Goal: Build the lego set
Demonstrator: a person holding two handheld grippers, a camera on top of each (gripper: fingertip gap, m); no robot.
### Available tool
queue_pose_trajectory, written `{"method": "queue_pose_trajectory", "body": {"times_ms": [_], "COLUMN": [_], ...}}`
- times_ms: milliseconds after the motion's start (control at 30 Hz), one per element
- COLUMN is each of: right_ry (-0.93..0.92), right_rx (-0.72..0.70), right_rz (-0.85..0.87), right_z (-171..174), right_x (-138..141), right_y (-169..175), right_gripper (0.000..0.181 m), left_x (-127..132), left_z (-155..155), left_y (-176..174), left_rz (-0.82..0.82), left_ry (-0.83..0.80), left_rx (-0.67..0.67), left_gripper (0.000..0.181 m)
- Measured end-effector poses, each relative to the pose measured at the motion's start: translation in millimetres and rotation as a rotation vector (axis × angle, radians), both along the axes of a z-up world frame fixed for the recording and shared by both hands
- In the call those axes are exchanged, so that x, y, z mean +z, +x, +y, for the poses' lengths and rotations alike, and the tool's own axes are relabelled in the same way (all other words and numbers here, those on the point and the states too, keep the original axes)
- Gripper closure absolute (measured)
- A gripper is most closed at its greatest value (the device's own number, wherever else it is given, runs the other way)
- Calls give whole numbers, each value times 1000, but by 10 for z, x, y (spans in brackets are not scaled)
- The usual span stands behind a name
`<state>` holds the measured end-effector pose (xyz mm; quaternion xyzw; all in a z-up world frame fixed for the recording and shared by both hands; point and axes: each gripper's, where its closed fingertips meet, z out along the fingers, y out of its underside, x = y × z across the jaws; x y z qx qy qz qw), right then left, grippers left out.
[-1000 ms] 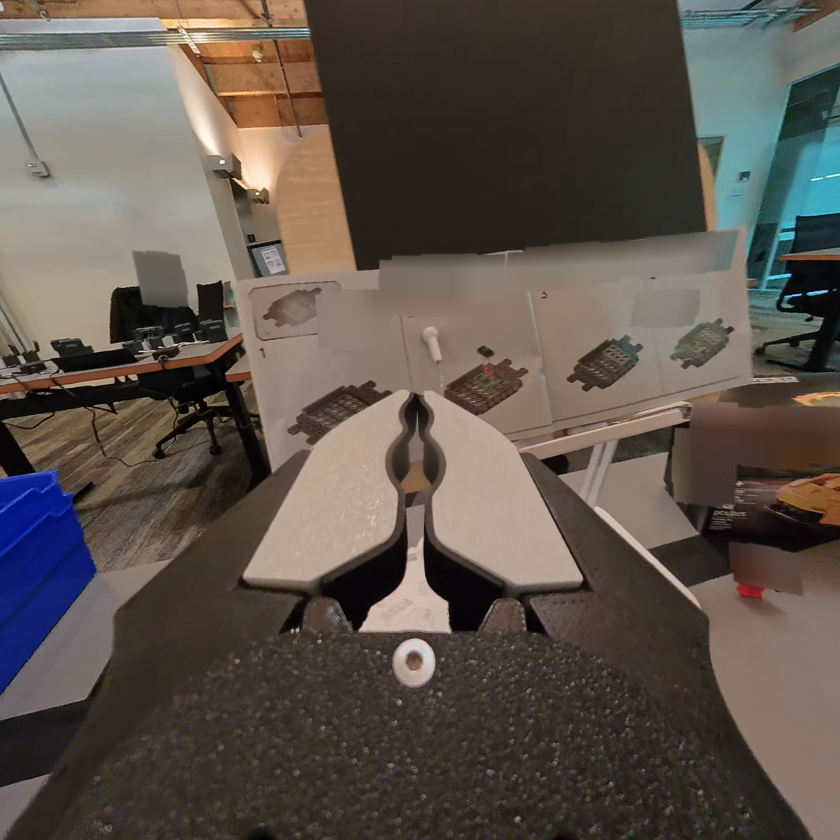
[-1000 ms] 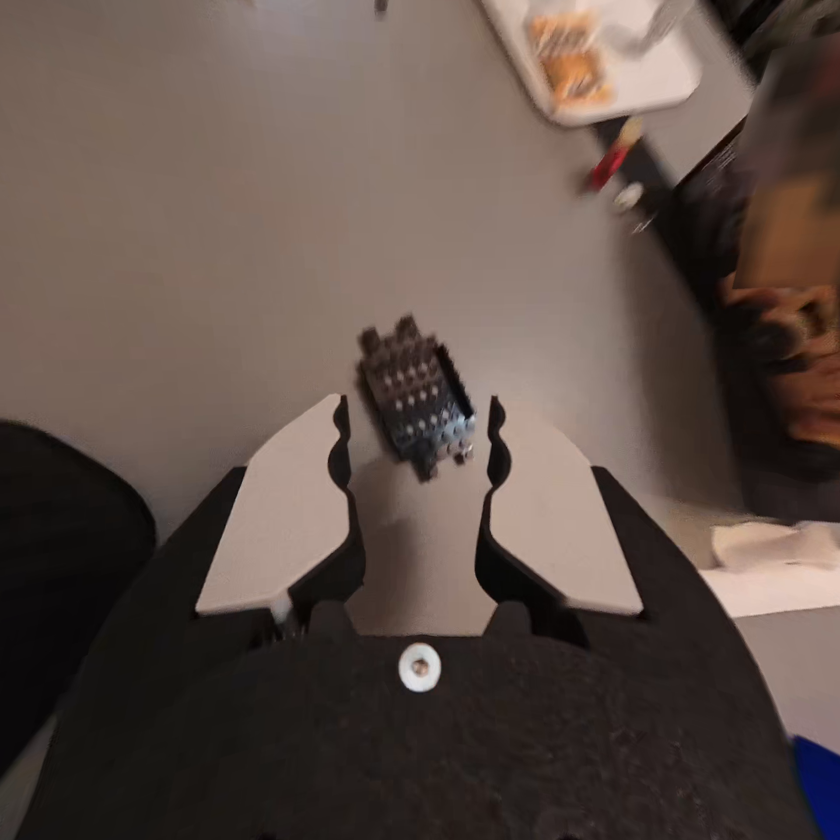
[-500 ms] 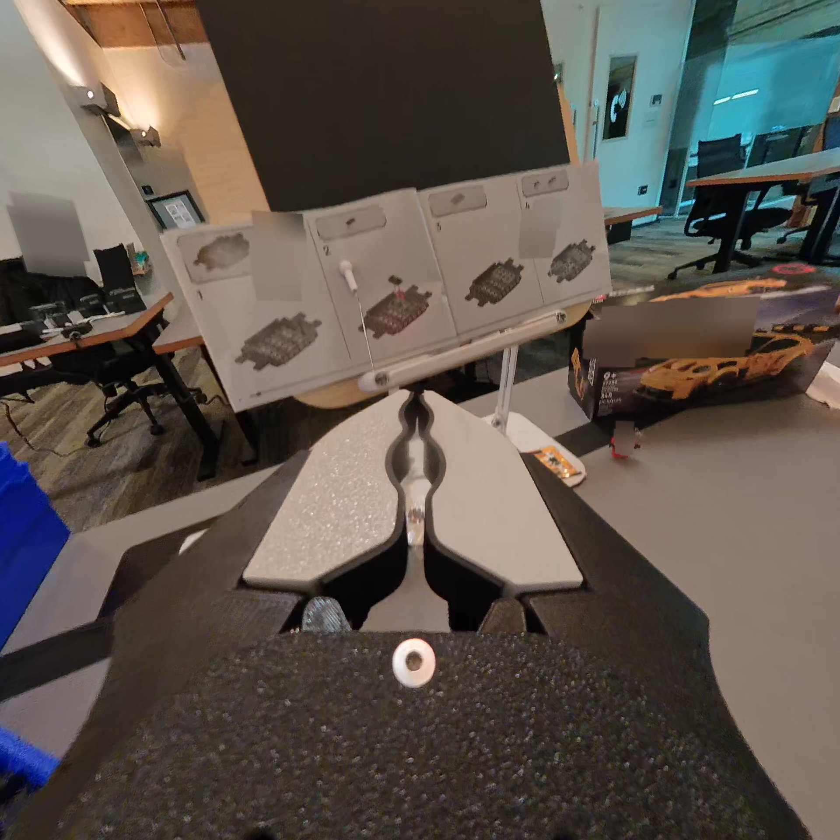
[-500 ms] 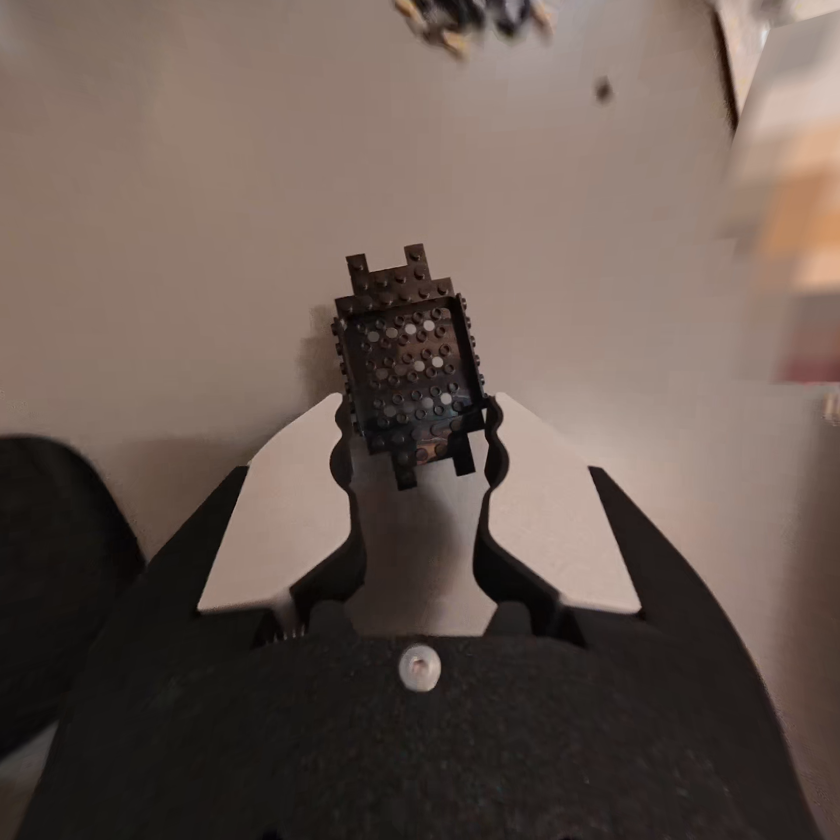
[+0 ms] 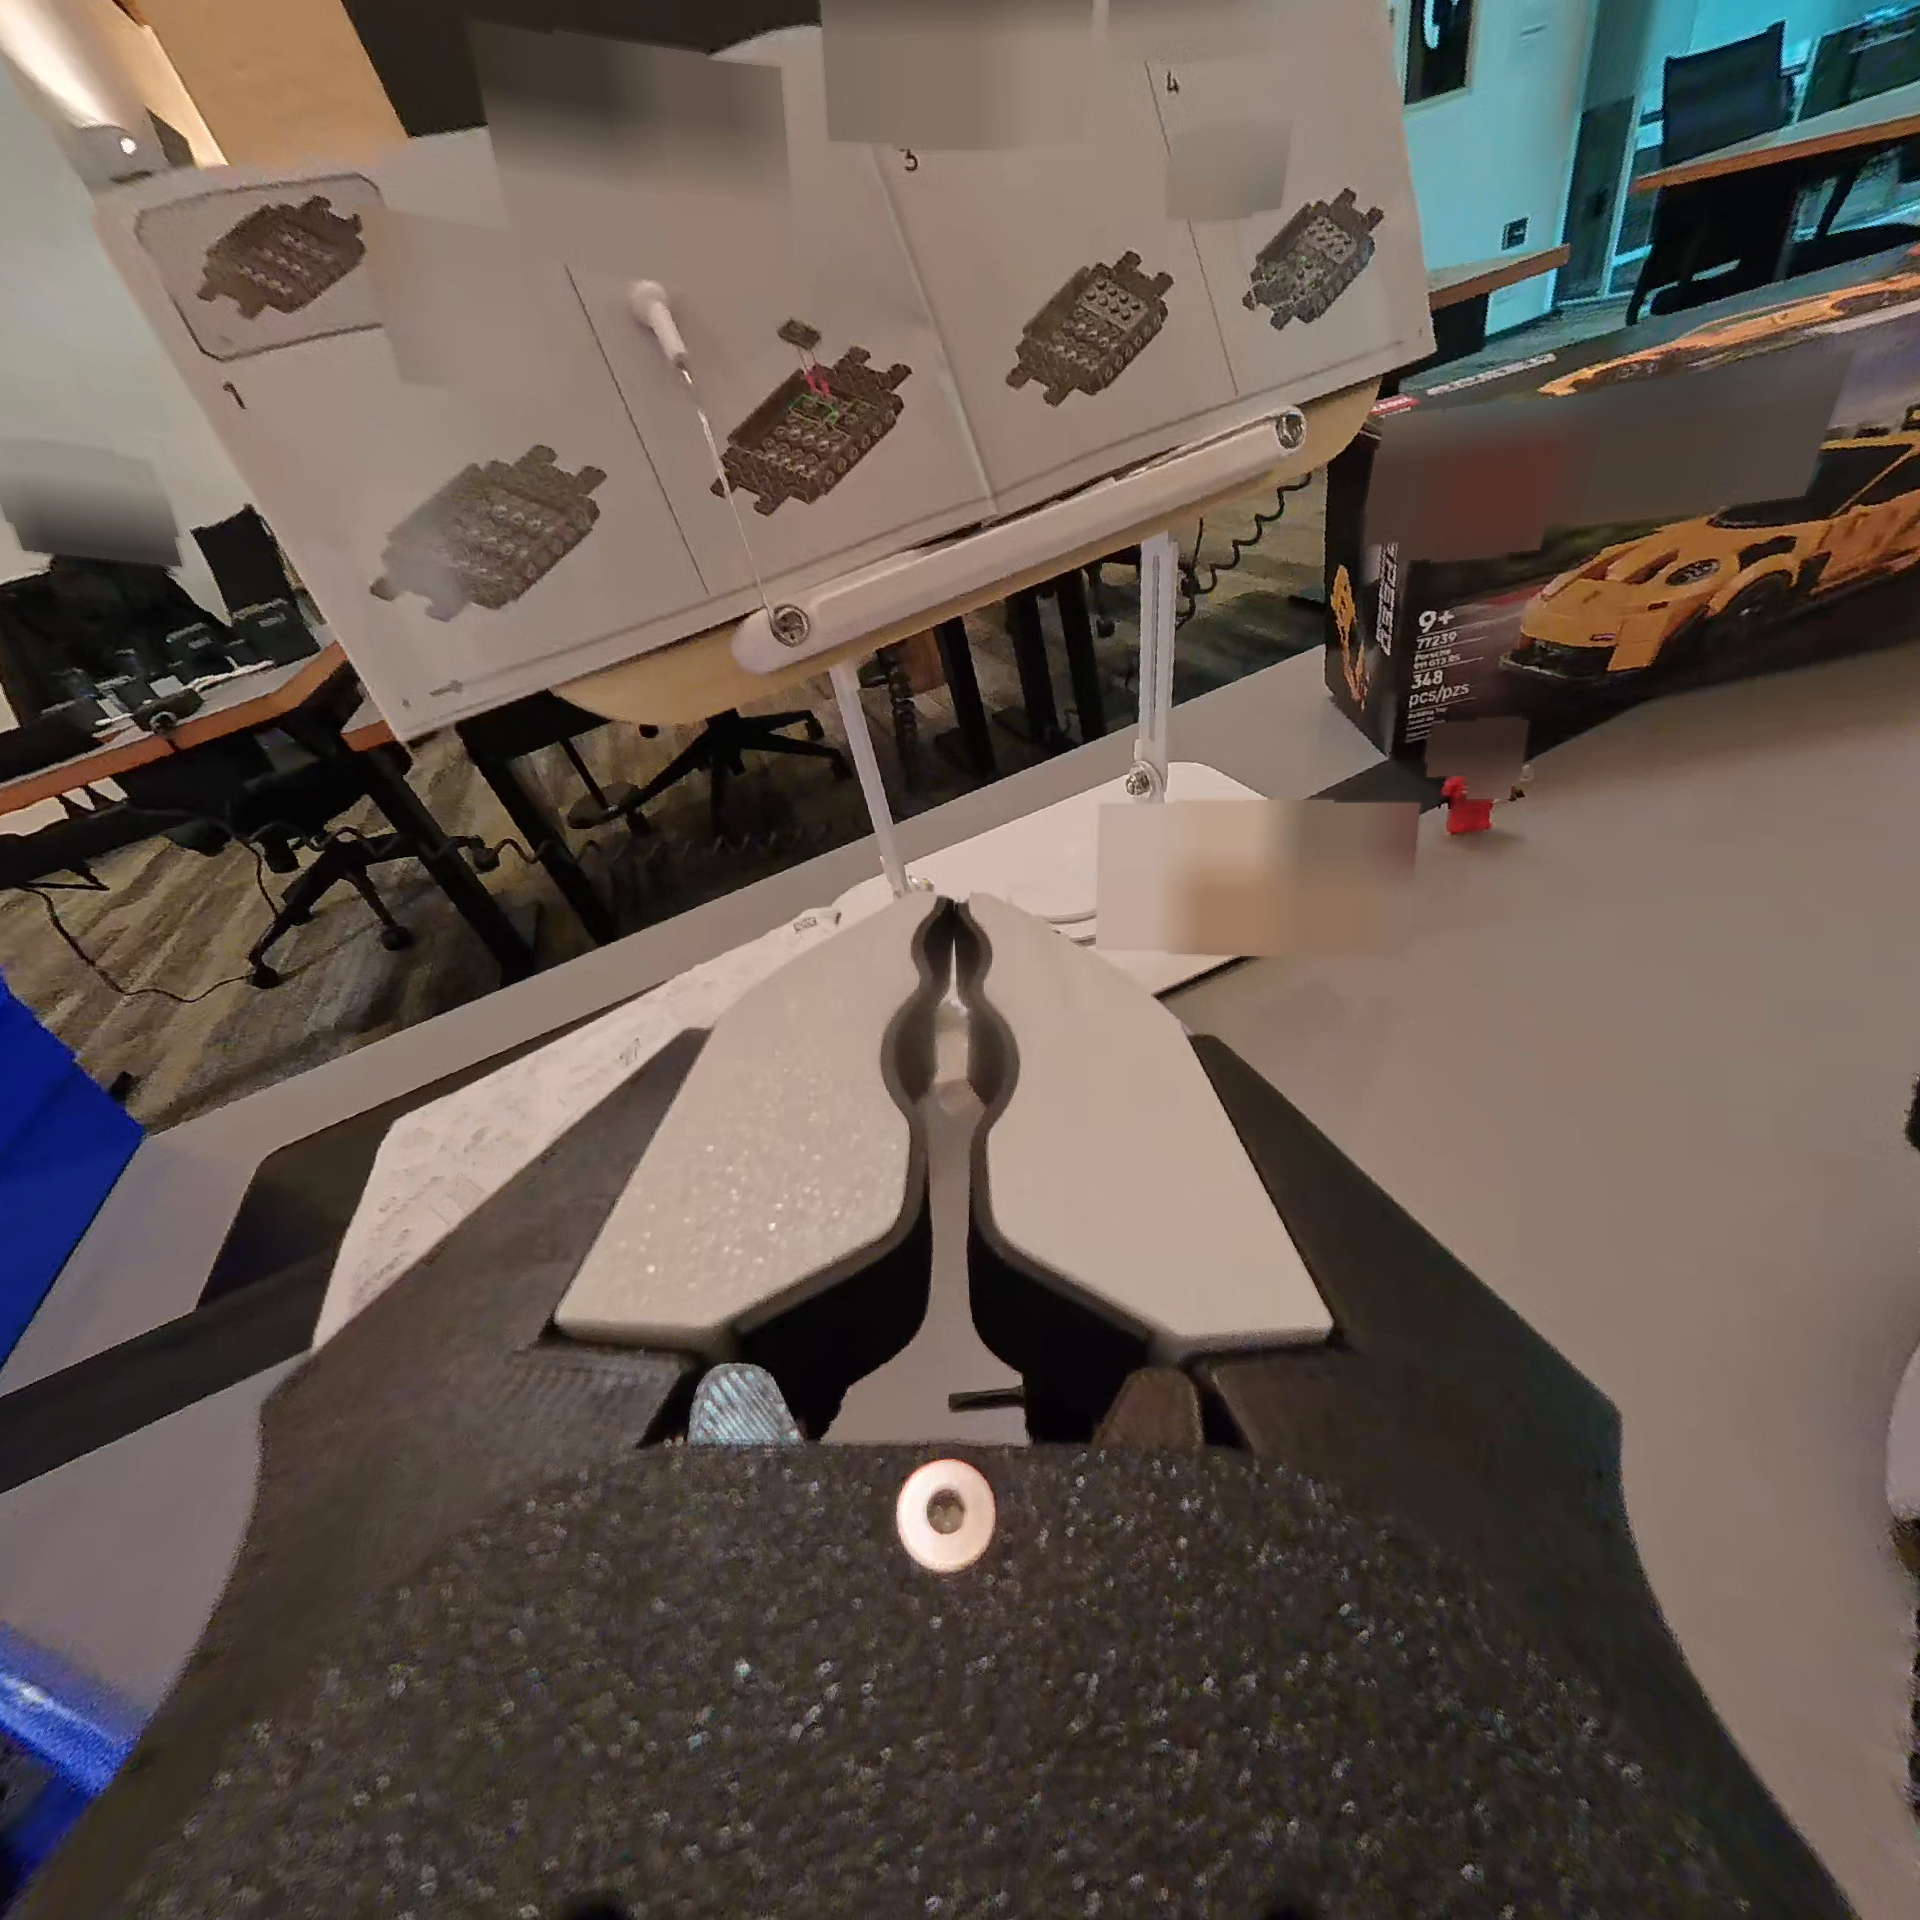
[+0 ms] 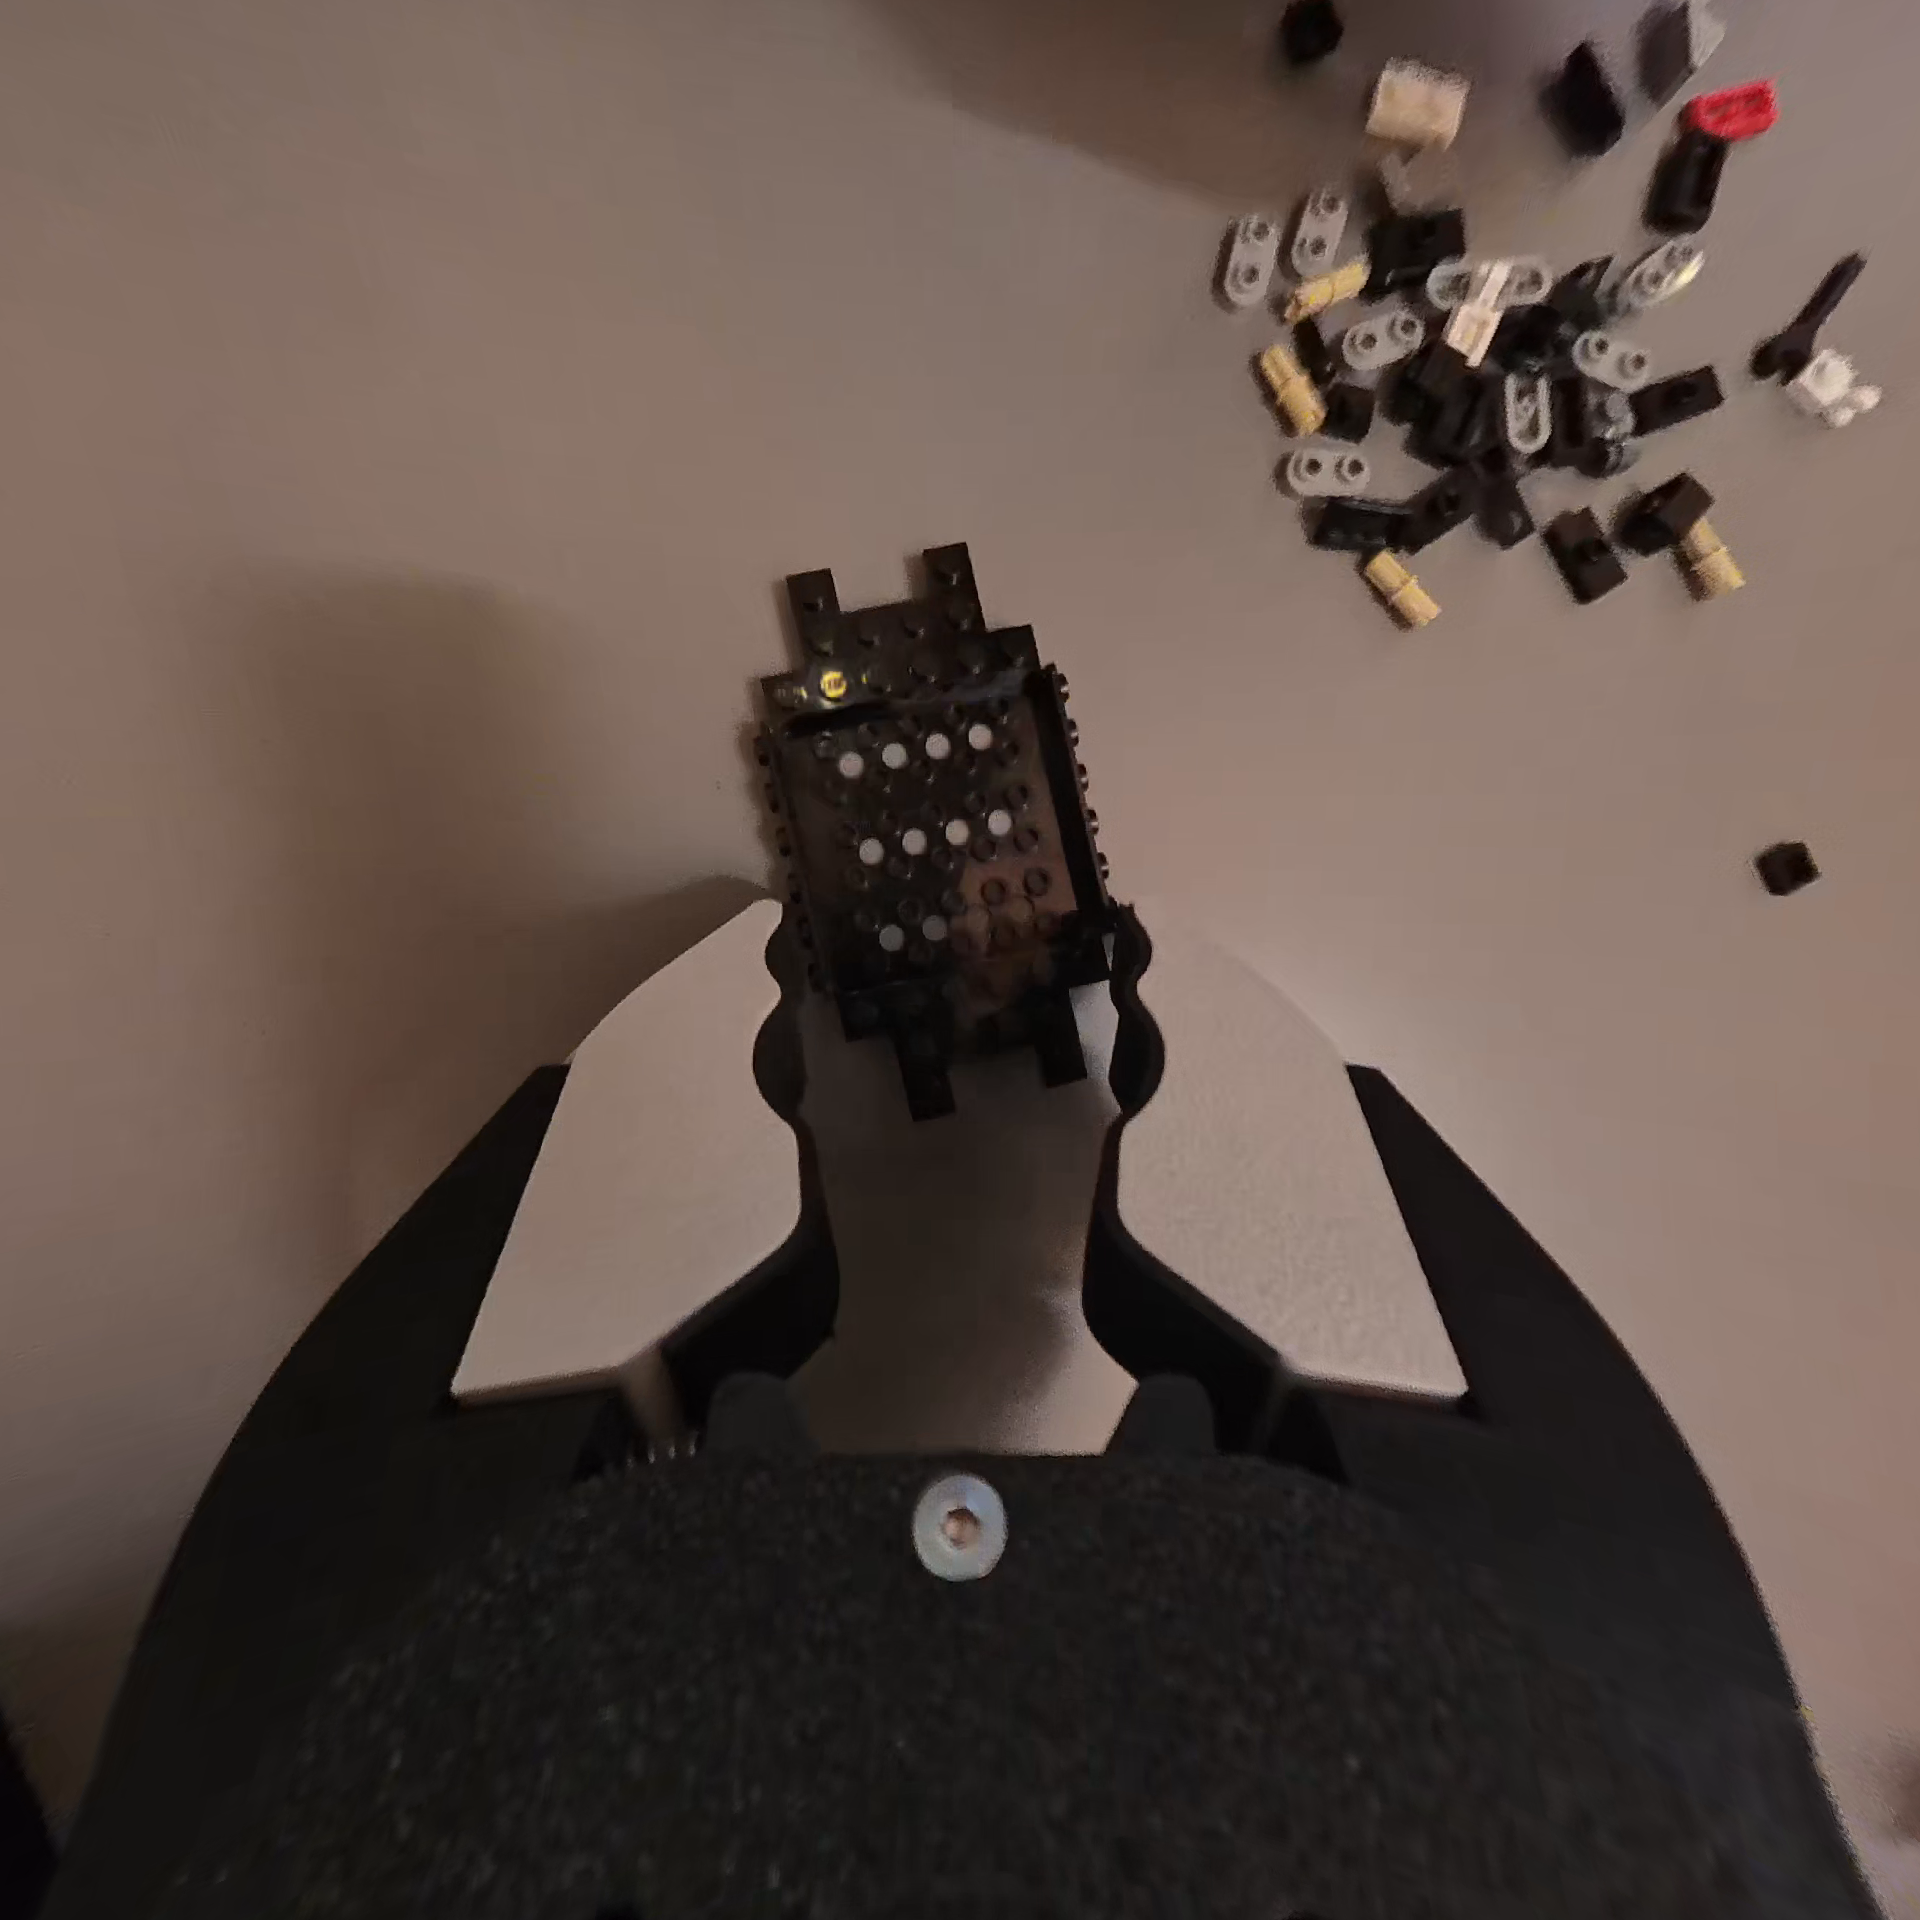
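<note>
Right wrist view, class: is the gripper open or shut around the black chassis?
Open. The right gripper flanks the black chassis near end; contact is unclear.

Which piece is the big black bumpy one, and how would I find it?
Look at the grey table, then at the right gripper over it. The black chassis plate sits between its fingertips. It is far bigger than the loose bricks heaped off to the side, and has round holes through it.
</note>
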<state>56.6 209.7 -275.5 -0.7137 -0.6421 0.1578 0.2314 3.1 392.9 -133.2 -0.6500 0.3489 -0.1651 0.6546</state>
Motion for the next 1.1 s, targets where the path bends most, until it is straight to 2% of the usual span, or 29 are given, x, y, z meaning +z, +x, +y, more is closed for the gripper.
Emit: {"method": "queue_pose_trajectory", "body": {"times_ms": [400,433,600,700,767,833,967,1033,1100], "right_ry": [-1,2,18,53,117,218,496,604,698], "right_rx": [-27,-44,-119,-181,-277,-409,-796,-962,-1058], "right_rz": [20,36,196,251,349,524,830,885,895], "right_z": [-71,-55,19,76,186,331,677,751,781], "right_x": [10,43,375,477,637,945,1599,1738,1767], "right_y": [48,54,88,134,150,176,557,764,896], "right_gripper": [121,117,117,118,122,129,151,161,169], "left_x": [-62,-61,-85,-110,-129,-134,-59,4,67], "left_z": [5,5,0,7,12,12,-6,-35,-60], "left_y": [-6,-7,-7,-12,-15,-19,-36,-43,-55], "left_rz": [4,4,11,17,18,12,-41,-82,-109], "left_ry": [-26,-27,-30,-35,-41,-43,-32,-29,-18], "left_rx": [-8,-8,-7,0,6,9,22,22,27], "left_gripper": [181,181,181,181,181,181,181,181,181]}}
